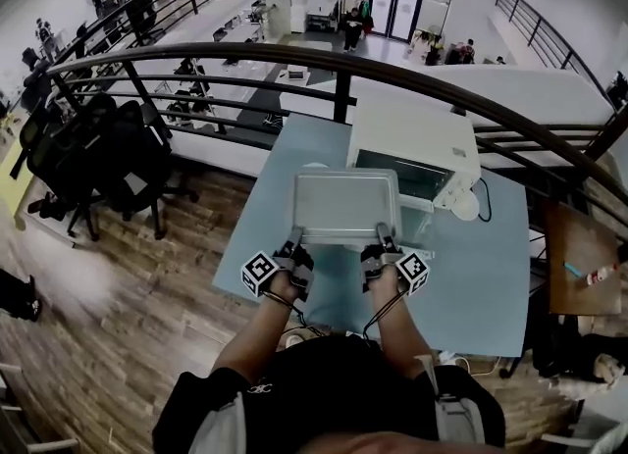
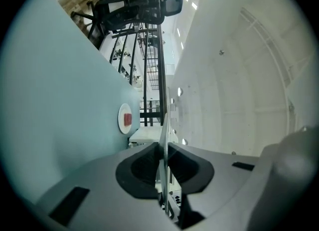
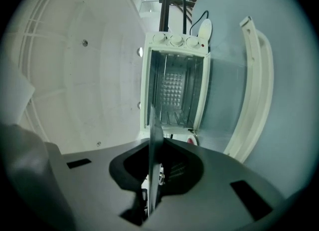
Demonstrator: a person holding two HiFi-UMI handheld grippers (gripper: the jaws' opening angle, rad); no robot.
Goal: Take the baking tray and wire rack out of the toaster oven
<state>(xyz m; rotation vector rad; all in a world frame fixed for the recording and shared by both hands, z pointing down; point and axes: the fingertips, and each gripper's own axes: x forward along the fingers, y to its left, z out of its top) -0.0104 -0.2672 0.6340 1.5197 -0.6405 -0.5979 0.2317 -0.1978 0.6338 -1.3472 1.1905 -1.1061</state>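
Tray point(image 1: 345, 205): pale silver, shallow, rectangular, raised rim, level, outside the open white toaster oven point(image 1: 420, 148) | left gripper point(image 1: 293, 242): jaws narrowly apart, pinching the near rim, tray stretching ahead | right gripper point(image 1: 384, 240): jaws almost together, clamped on that same rim, oven straight ahead beyond it

Head view: I look steeply down from above onto the table point(image 1: 461, 276), from far off.
Left gripper view: rolled sideways, close along the baking tray point(image 2: 224, 90).
Right gripper view: likewise, facing the toaster oven point(image 3: 174, 88) mouth.
Shared: tray and table, all three.
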